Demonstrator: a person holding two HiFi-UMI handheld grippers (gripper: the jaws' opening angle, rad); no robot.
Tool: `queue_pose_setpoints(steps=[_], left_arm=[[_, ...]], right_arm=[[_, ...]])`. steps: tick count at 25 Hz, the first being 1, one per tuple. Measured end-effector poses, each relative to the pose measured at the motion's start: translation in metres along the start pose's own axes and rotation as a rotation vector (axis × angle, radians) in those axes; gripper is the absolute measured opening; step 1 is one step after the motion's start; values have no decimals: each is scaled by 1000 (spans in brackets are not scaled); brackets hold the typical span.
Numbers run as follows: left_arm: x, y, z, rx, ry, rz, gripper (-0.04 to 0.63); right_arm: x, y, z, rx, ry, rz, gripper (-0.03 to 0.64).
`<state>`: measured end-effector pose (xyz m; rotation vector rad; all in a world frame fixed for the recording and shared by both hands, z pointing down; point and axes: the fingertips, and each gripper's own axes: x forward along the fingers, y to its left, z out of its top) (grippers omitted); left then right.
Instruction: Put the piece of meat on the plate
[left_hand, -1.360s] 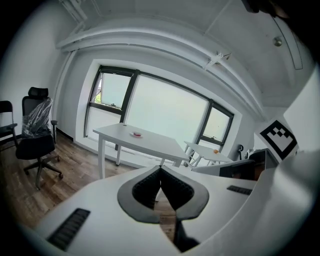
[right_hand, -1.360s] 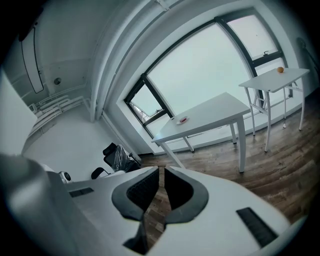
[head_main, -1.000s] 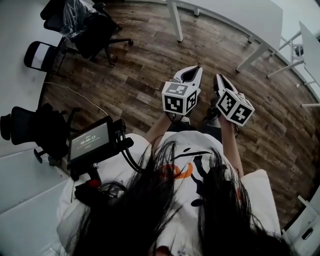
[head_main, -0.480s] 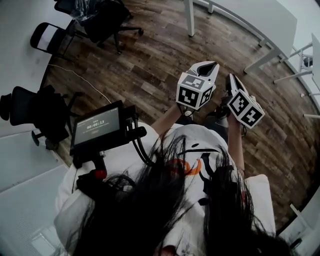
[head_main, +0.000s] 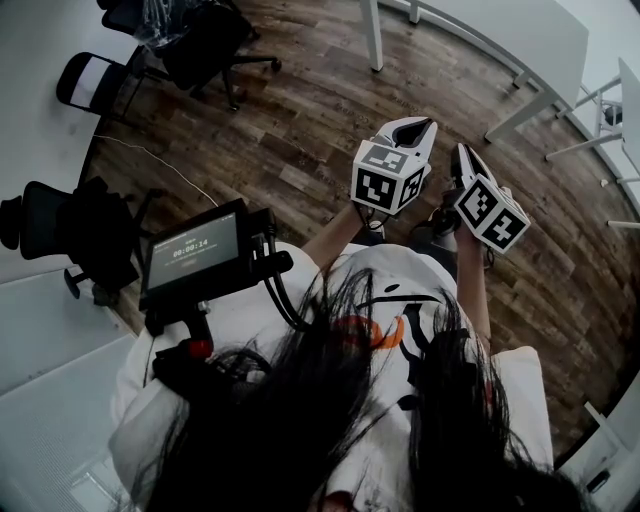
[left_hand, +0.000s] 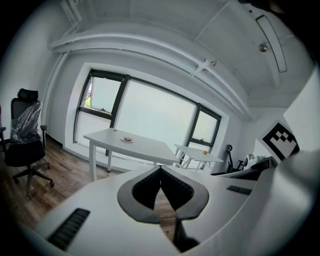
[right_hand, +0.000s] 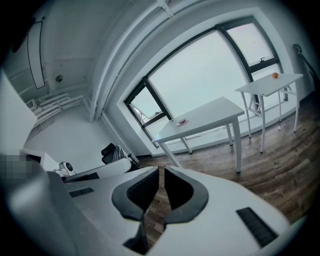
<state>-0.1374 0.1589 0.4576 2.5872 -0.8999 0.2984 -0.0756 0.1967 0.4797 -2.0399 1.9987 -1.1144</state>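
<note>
1. Both grippers sit slightly higher and further right in the head view than a second ago. Left gripper (head_main: 415, 128) and right gripper (head_main: 463, 152) are side by side at centre right, over the wooden floor (head_main: 300, 130).
2. Left gripper (left_hand: 160, 171), own view: the dark ribbed pads meet at the tips, closed, with nothing between them.
3. Right gripper (right_hand: 161, 172), own view: the pads stand closed with only a thin slit between, and hold nothing.
4. Plate (right_hand: 181, 122): small, pale and round, on a white long table (right_hand: 210, 117) by the window, upper centre of the right gripper view. A reddish piece (right_hand: 184, 120) lies on it, too small to tell as meat. The left gripper view shows the same plate (left_hand: 127, 140), left of centre, well apart from both grippers.
5. Head view only: a white marker cube (head_main: 385, 180) with black squares on each gripper, a dark screen (head_main: 192, 255) on a stalk at lower left, black office chairs (head_main: 200, 50) at upper left, and long dark hair across the bottom.
6. Gripper views only: a large dark-framed window (left_hand: 155, 120) and a smaller side table bearing an orange ball (right_hand: 274, 75).
7. Cut off: the head view shows only table legs and edges at its upper right.
</note>
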Motion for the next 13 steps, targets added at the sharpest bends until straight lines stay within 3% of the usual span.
queue_pose_setpoints(steps=[13], left_arm=[[1, -7, -2, 3, 0, -19, 6]], right_arm=[[-7, -6, 0, 6, -8, -21, 41]])
